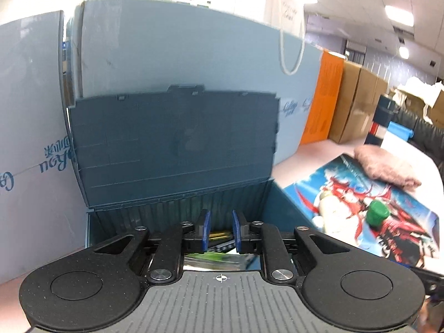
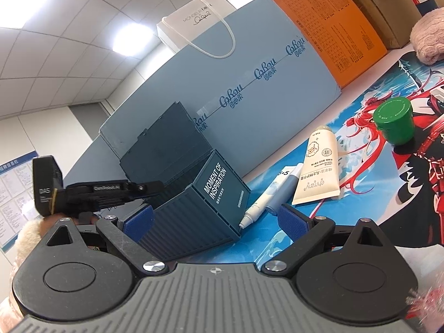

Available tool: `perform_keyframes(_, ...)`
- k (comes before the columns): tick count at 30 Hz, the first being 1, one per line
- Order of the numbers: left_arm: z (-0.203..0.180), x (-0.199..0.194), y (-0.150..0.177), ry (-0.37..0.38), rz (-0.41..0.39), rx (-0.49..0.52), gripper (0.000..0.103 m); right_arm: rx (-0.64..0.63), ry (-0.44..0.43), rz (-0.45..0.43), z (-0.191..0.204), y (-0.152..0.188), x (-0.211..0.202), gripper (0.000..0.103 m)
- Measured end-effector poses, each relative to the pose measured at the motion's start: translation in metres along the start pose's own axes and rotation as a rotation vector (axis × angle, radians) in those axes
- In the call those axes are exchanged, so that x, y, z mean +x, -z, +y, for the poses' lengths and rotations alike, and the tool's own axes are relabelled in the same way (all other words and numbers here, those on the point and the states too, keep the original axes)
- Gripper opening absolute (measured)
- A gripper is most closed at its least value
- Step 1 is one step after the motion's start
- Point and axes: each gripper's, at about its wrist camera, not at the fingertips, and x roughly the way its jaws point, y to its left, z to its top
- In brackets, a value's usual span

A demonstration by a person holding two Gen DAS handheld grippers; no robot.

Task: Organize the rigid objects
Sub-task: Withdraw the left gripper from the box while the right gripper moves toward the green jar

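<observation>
Blue carton (image 2: 249,88): a long pale-blue box printed with a repeated logo runs along the back of the table, directly behind the bin.
Mat (image 2: 388,194): a printed anime mat covers the tabletop on the right, with the loose items lying on it.
Orange box (image 2: 333,27): stands at the right end of the blue carton, touching it.
Bag (image 2: 194,22): a white paper bag with cord handles sits on top of the blue carton.
Bin (image 2: 199,211): a dark blue container-style box lettered "MOMENT OF INSPIRATION" stands open at the mat's left edge, its lid (image 1: 174,144) upright against the carton.
Bin contents: the left wrist view looks down into it, showing something yellowish and something green; which objects they are cannot be told.
Right gripper (image 2: 216,219): spread wide, blue pads well apart, nothing between them; its left pad sits just beside the bin's ribbed wall, its right pad near the pen.
Left gripper (image 1: 220,231): poised over the open bin, jaws narrowed to a small gap with nothing seen held; its black body also shows in the right wrist view, at the bin's left.
Cream tube (image 2: 319,163): lies flat on the mat, right of the bin, cap pointing away.
Jar (image 2: 394,122): a green screw-cap jar stands upright farther right, apart from the tube.
Pen (image 2: 269,197): a slim white-and-blue tube lies between bin and cream tube, its tip near the bin's corner.
</observation>
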Motion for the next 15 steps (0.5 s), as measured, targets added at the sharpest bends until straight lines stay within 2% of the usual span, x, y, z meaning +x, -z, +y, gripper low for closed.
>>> perform_keyframes(2,-0.005,-0.007,0.0,0.013,-0.027,-0.012,0.019,-0.002,-0.004,-0.005,0.0,0.0,0.0,0.098)
perform_keyframes(4,-0.01,-0.014,0.001,0.027,-0.057,-0.031,0.024,-0.004,-0.01,-0.007,0.001,0.0,-0.001,0.098)
perform_keyframes(6,-0.016,-0.022,0.001,0.038,-0.101,-0.056,0.042,-0.013,-0.013,-0.004,0.003,-0.002,0.001,0.099)
perform_keyframes(8,-0.023,-0.028,0.003,0.071,-0.14,-0.092,0.054,-0.032,-0.011,0.0,0.008,-0.003,0.002,0.099)
perform_keyframes(10,-0.029,-0.029,0.003,0.11,-0.159,-0.12,0.057,-0.05,-0.002,0.0,0.013,-0.005,0.002,0.099)
perform_keyframes(12,-0.036,-0.03,0.003,0.128,-0.179,-0.148,0.068,-0.06,0.014,-0.005,0.017,-0.01,0.001,0.1)
perform_keyframes(15,-0.048,-0.029,0.003,0.195,-0.204,-0.192,0.075,-0.092,0.063,-0.026,0.025,-0.022,-0.003,0.1)
